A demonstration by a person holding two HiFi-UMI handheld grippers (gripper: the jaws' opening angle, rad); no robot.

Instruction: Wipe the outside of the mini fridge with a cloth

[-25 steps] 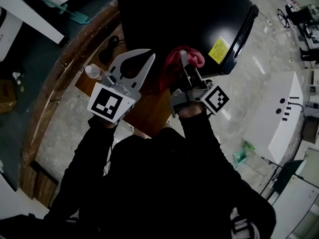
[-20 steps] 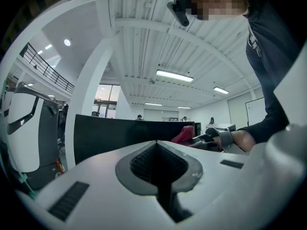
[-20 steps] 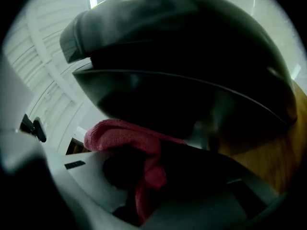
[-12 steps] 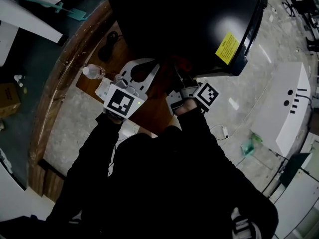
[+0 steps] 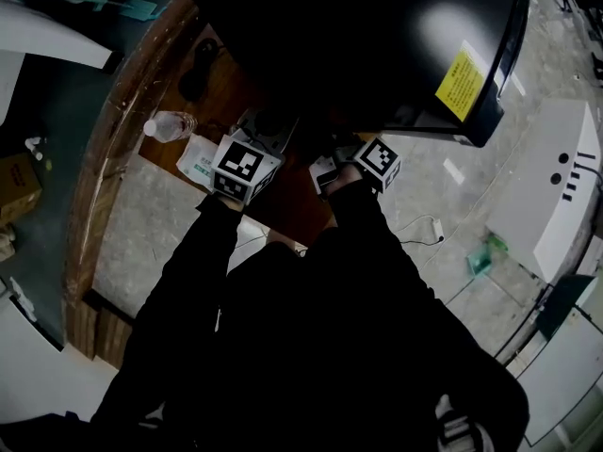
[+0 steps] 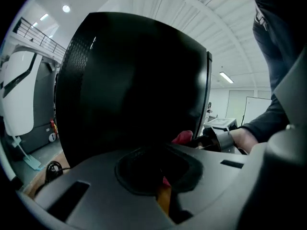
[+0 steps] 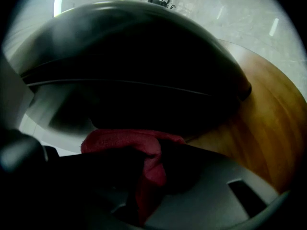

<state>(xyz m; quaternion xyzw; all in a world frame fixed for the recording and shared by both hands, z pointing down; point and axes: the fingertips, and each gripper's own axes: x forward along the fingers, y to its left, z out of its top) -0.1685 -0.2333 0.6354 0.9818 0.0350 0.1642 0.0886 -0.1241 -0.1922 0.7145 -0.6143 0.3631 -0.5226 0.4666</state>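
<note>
The mini fridge [image 5: 358,36] blocks ahead; bottle [image 5: 170,125] crowds the left.

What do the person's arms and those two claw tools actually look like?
Black long sleeves cover the left arm and right arm. The left claw and right claw are smooth pale grey plastic with broad, flat jaws. Each carries a white cube with black square markers: left cube, right cube. No cables show.

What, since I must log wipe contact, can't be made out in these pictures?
- Head view: the shadow of the fridge swallows the cloth.
- Right gripper view: too dark to tell whether cloth touches fridge.
- Head view: the print on the yellow label is too small to read.
- Left gripper view: the body of the left gripper hides the fridge base.
</note>
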